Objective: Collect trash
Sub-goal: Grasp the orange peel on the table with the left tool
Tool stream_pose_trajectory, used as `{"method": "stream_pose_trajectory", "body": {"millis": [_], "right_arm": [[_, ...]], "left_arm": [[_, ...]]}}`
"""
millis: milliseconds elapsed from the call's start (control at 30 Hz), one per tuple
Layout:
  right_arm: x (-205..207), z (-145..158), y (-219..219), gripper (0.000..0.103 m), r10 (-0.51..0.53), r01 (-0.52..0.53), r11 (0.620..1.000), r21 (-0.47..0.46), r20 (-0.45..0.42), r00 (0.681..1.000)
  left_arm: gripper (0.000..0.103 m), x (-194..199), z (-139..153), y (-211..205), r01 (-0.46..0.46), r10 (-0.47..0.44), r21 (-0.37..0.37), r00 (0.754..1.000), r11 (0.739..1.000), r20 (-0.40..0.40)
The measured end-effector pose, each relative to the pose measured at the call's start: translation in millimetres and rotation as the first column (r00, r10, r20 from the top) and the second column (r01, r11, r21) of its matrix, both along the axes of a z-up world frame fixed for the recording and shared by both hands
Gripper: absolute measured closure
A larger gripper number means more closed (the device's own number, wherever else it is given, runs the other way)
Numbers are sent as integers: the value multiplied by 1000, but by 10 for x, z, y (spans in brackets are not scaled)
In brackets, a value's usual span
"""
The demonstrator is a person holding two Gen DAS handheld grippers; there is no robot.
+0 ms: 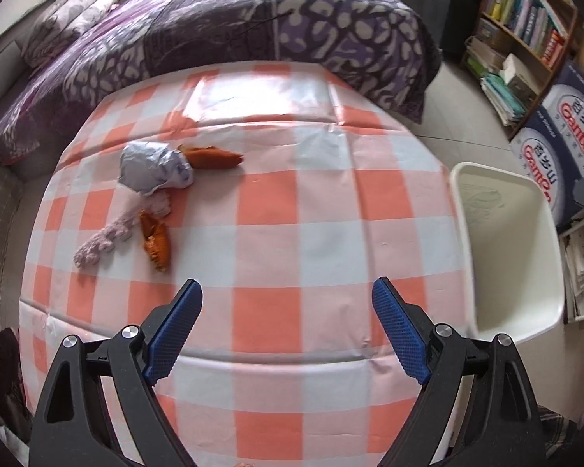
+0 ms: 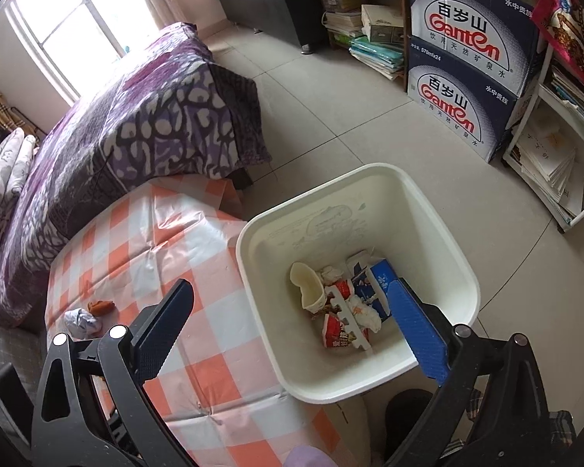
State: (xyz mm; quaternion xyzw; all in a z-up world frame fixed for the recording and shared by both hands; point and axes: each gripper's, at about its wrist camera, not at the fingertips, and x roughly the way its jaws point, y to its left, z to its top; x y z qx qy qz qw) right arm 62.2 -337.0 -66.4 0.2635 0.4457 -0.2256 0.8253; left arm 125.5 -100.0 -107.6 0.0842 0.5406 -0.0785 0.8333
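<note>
A crumpled grey-white wrapper [image 1: 153, 173] lies on the orange-and-white checked tablecloth [image 1: 292, 202], with two orange peel pieces [image 1: 214, 157] [image 1: 156, 242] and a pale pink crumpled strip [image 1: 109, 237] beside it. My left gripper [image 1: 288, 292] hangs open above the cloth, right of and nearer than this litter, with nothing between its blue pads. My right gripper [image 2: 292, 292] stands open over the white bin [image 2: 440, 229], which holds a cup [image 2: 307, 286], cartons and wrappers. The wrapper [image 2: 81, 323] and a peel [image 2: 101, 306] show at the left in the right wrist view.
The white bin [image 1: 545, 233] stands right of the table on a tiled floor. A bed with a purple patterned blanket [image 1: 253, 31] lies behind the table. Bookshelves [image 1: 525, 31] and stacked blue water cartons [image 2: 467, 58] line the far side.
</note>
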Motion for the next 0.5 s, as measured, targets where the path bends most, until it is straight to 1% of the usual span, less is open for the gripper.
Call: {"method": "stream_pose_trajectory", "body": {"millis": [100,200,233,267,333,367,400,467,500], "right_arm": [[75,-61,198,7,44,-44,999,5,-21,999],[160,-134,383,7,90,-90,996,5,-43,995],[183,-158,434,7,103,-102,995,9,-50,993],[205,-181,478,7,112,-112,994,9,-57,992],[246,-228,567,7,130,-130,992,8,-74,989],[267,-248,603,7,136,-135,991,14,-80,988],[280,-265,631,7,141,-140,990,23,-83,987],[305,-295,687,7,153,-150,988,33,-89,984],[316,-306,715,7,159,-156,987,33,-92,983]], "left_arm": [[17,182,-127,356,-95,96,43,995,995,-27],[17,340,-191,703,-178,179,36,983,983,-37],[17,391,-236,801,-203,205,39,977,978,-55],[17,442,-287,886,-224,226,30,971,974,-78],[17,512,-370,1023,-258,254,-23,961,966,-111],[17,540,-419,1069,-274,268,-33,956,961,-122],[18,570,-472,1095,-283,276,-32,952,959,-130],[27,624,-564,1091,-283,276,-34,951,959,-141],[30,657,-613,1083,-281,273,-39,951,959,-147]]}}
